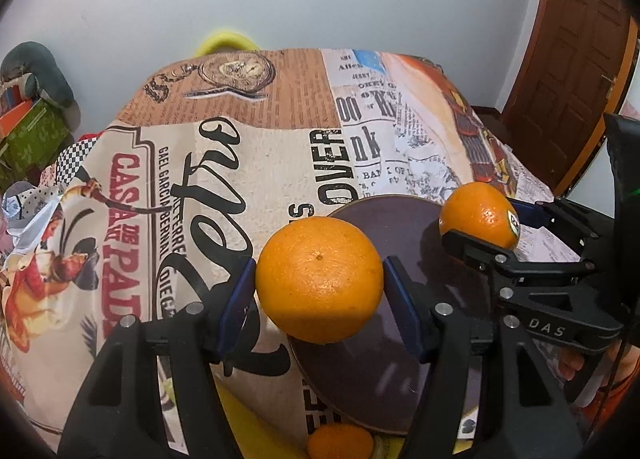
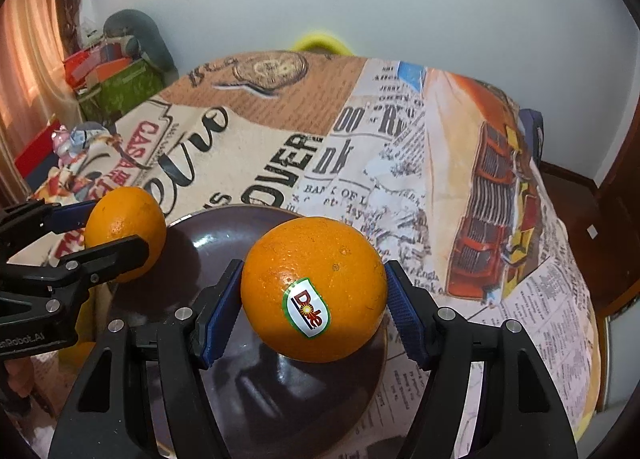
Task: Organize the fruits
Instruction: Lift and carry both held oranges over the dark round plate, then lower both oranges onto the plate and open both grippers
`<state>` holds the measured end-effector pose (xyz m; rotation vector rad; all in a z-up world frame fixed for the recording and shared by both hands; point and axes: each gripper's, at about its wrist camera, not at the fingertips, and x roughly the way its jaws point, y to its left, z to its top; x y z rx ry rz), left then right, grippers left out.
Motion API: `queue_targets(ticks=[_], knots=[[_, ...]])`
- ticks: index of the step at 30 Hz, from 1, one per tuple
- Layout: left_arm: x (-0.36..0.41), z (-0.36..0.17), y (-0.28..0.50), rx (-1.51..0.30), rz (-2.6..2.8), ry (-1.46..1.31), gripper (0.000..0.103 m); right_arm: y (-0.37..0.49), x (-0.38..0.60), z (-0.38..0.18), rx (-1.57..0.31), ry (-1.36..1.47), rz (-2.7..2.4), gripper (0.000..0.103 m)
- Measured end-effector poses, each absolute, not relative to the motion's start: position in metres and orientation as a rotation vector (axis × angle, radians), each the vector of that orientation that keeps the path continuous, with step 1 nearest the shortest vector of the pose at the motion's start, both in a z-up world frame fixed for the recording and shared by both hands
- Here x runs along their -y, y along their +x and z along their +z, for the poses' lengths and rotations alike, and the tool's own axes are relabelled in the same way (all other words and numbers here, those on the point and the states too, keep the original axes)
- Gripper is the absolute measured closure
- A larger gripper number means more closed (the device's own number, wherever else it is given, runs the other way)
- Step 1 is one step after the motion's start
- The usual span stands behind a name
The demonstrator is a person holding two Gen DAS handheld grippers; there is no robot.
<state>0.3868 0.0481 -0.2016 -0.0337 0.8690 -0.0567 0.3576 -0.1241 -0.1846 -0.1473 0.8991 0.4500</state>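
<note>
The left gripper pinches an orange between its two blue pads; the fruit hangs above the left edge of a dark brown plate that sits on the printed tablecloth. Below it, at the bottom of the left view, a smaller orange fruit lies on something yellow — only part of it shows. Further right, the right gripper squeezes a second orange with a Dole sticker, held over the middle of the plate. Both fruits are in the air, near each other, not touching.
</note>
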Motion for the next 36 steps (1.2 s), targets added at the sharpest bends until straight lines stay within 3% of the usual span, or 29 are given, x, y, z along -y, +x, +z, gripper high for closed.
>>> queue_targets(ticks=[18,23,36], knots=[[-0.047,-0.212,0.396,-0.894,-0.068,-0.05,0.039,0.361,0.117,-0.196,-0.932,-0.181,0.475,0.036],[-0.046,-0.195,0.385,-0.849,-0.072,-0.056,0.038,0.353,0.117,-0.183,-0.885,-0.201,0.451,0.031],[-0.052,-0.153,0.334,-0.778,-0.024,-0.023,0.038,0.303,0.126,-0.138,-0.801,-0.208,0.453,0.031]])
